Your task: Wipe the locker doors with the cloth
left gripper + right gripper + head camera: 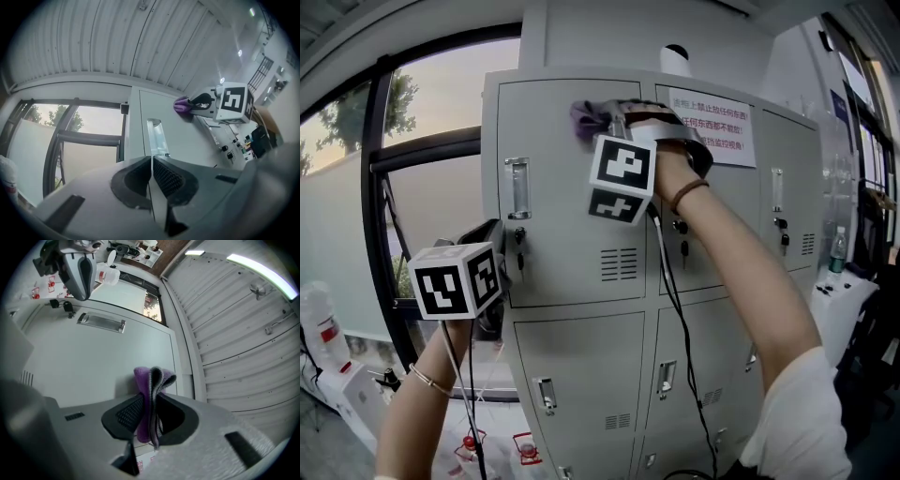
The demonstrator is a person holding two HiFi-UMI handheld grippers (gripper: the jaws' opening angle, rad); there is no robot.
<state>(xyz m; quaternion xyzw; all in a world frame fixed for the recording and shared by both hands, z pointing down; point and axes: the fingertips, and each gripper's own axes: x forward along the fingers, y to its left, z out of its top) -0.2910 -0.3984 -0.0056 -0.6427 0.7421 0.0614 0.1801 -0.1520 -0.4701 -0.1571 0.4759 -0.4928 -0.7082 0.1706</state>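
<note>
Grey locker door [567, 178], right hand-held gripper [151, 403] clamped on purple cloth [145, 378], left hand-held gripper [151, 161] closed

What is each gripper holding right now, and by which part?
The right gripper is shut on the purple cloth, pinching its bunched folds, with a tuft sticking out beyond the jaws. The left gripper is shut and holds nothing.

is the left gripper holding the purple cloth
No, the left gripper has its jaws closed on nothing; the purple cloth sits clamped in the right gripper.
</note>
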